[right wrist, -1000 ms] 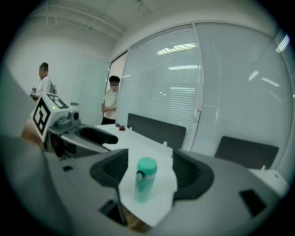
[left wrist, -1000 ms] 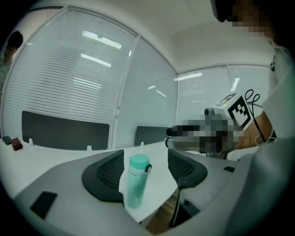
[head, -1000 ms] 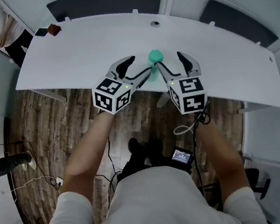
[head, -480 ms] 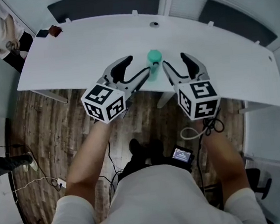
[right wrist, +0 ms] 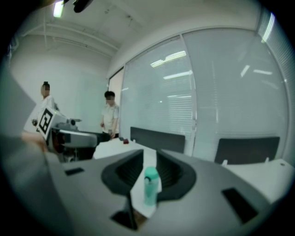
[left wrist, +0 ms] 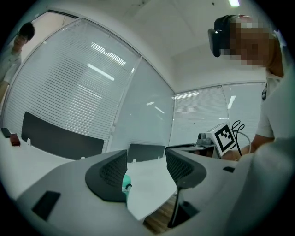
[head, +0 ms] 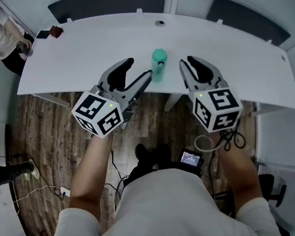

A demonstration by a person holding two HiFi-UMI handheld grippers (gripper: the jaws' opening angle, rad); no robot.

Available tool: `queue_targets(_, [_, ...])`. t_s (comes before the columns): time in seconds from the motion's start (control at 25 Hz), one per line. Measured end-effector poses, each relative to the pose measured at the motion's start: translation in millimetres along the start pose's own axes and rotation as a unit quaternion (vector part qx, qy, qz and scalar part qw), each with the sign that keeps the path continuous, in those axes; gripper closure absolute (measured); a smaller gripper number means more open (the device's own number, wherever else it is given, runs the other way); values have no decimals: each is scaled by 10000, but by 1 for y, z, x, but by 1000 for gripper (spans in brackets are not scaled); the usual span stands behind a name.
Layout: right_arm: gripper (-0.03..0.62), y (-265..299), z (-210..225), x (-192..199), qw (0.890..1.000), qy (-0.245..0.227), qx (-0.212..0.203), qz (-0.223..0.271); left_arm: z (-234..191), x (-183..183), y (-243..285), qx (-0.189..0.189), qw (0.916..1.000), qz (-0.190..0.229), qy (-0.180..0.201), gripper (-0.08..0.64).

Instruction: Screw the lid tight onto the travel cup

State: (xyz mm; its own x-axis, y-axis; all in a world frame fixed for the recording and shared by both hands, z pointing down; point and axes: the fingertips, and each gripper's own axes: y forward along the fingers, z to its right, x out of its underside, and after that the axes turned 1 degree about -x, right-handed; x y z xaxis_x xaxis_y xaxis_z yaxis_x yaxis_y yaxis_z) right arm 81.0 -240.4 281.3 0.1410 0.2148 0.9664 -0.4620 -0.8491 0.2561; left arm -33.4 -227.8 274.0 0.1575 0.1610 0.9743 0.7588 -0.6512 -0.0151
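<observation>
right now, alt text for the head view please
A green travel cup stands near the front edge of a white table. The left claw and right claw flank it, neither holding it; the right one's jaws are closing, empty.

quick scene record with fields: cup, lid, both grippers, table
cup: green, upright, near the table's front edge, touched by neither gripper
lid: on the cup; how tight cannot be told
left gripper: jaws open, nothing between them; left of the cup, apart from it
right gripper: jaws closing, nothing gripped; right of the cup, apart from it
table: white, small dark items at its far left corner
</observation>
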Motion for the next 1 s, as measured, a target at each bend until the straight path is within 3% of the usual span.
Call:
queue_targets(0.32, [531,-21,-3,-2,9999,97,-94,50,22,-13,-17,37,9998,166,-99,343])
queue_targets(1.0, [548,-61,-5,17,9993,329,-157,4,52,1,-48,-23,9985,233,-504,445])
